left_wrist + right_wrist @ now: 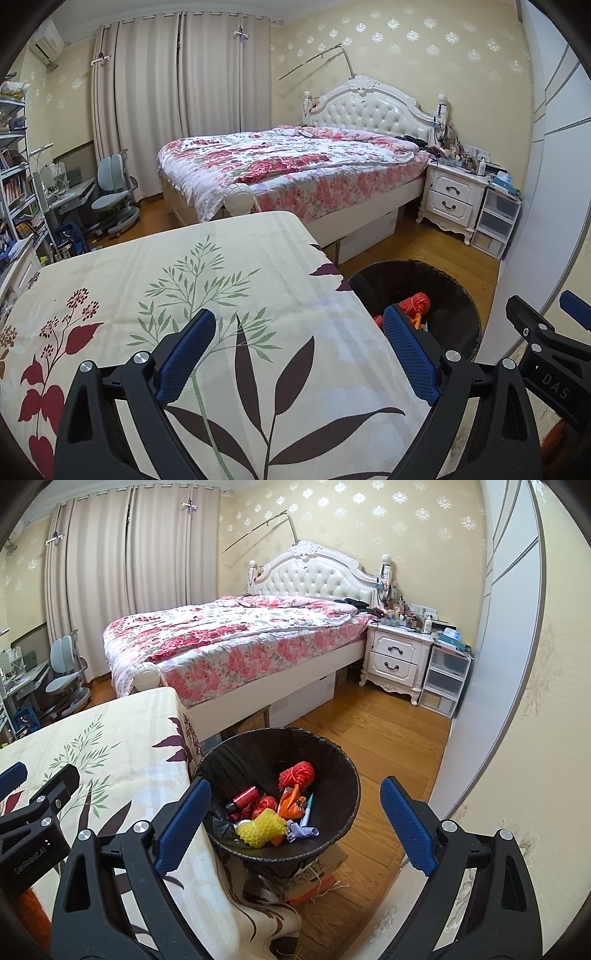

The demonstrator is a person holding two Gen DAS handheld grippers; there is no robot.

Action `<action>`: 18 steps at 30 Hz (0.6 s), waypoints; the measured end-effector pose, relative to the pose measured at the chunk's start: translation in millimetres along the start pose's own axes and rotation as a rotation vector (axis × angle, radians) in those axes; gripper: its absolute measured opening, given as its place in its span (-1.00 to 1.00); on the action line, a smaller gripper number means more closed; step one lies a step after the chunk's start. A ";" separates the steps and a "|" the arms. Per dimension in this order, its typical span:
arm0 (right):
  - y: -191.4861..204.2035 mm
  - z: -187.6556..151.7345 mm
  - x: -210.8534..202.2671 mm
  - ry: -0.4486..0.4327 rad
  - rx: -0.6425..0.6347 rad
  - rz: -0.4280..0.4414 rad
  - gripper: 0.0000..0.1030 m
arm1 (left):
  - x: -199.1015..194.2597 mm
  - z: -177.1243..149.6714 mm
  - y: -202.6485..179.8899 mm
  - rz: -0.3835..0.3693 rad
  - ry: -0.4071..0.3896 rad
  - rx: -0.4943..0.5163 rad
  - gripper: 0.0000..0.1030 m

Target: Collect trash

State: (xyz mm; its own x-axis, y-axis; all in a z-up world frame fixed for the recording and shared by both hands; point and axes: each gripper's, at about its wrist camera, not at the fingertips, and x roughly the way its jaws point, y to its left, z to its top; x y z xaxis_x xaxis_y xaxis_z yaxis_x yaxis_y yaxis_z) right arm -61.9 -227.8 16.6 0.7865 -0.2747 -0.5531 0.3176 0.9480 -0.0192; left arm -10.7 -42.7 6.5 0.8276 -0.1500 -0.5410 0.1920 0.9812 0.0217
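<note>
A black-lined trash bin (347,775) stands on the floor beside the table's right edge. It holds several pieces of trash: red net (296,773), yellow foam net (260,827), orange scrap (290,803), a red tube (245,796), purple wrapper (301,830). The bin also shows in the left wrist view (458,295). My right gripper (295,823) is open and empty above the bin. My left gripper (299,354) is open and empty over the floral tablecloth (184,295). The right gripper also shows at the right of the left wrist view (546,332).
A bed (229,638) with a floral quilt stands behind the table. A white nightstand (397,657) and plastic drawers (445,679) stand by the wall at right. A cardboard box (314,878) lies under the bin. A desk chair (110,195) and shelves (14,177) are at left.
</note>
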 end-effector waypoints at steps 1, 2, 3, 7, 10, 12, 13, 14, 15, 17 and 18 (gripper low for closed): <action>0.3 -0.2 -1.8 -0.002 -0.001 0.001 0.76 | -0.2 -0.5 0.4 0.001 -0.001 0.000 0.78; 0.6 -0.1 -3.4 -0.004 -0.002 0.002 0.76 | -1.3 -0.8 0.9 0.001 -0.003 -0.002 0.78; 1.4 -0.5 -4.5 -0.006 -0.002 0.002 0.76 | -2.2 -0.8 1.4 0.000 -0.004 -0.003 0.78; 1.7 0.2 -7.9 -0.013 -0.002 0.003 0.76 | -5.1 -1.7 1.9 -0.002 -0.007 -0.004 0.78; 0.7 0.3 -8.0 -0.014 -0.001 0.002 0.76 | -6.6 -1.5 1.8 -0.002 -0.008 -0.006 0.78; 0.6 0.3 -8.0 -0.013 -0.002 0.002 0.76 | -8.1 -1.2 1.7 -0.002 -0.009 -0.007 0.78; 0.8 0.1 -8.1 -0.012 -0.003 0.002 0.76 | -8.2 -1.3 1.8 -0.002 -0.008 -0.007 0.78; 0.9 0.3 -8.1 -0.012 -0.003 0.001 0.76 | -8.5 -1.4 2.0 -0.003 -0.008 -0.007 0.78; 1.0 0.3 -8.2 -0.012 -0.003 0.001 0.76 | -8.7 -1.4 2.1 -0.004 -0.008 -0.008 0.78; 1.0 0.3 -8.1 -0.012 -0.003 0.001 0.76 | -7.8 -1.3 2.2 -0.003 -0.009 -0.008 0.78; 1.0 0.3 -8.2 -0.012 -0.003 0.001 0.77 | -8.4 -1.5 2.2 -0.004 -0.008 -0.008 0.78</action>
State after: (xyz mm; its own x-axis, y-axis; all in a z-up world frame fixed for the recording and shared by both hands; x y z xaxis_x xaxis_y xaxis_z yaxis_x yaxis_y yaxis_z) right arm -67.9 -224.7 21.4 0.7933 -0.2756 -0.5428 0.3151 0.9488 -0.0212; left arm -18.0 -39.1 9.9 0.8310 -0.1548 -0.5342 0.1913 0.9815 0.0131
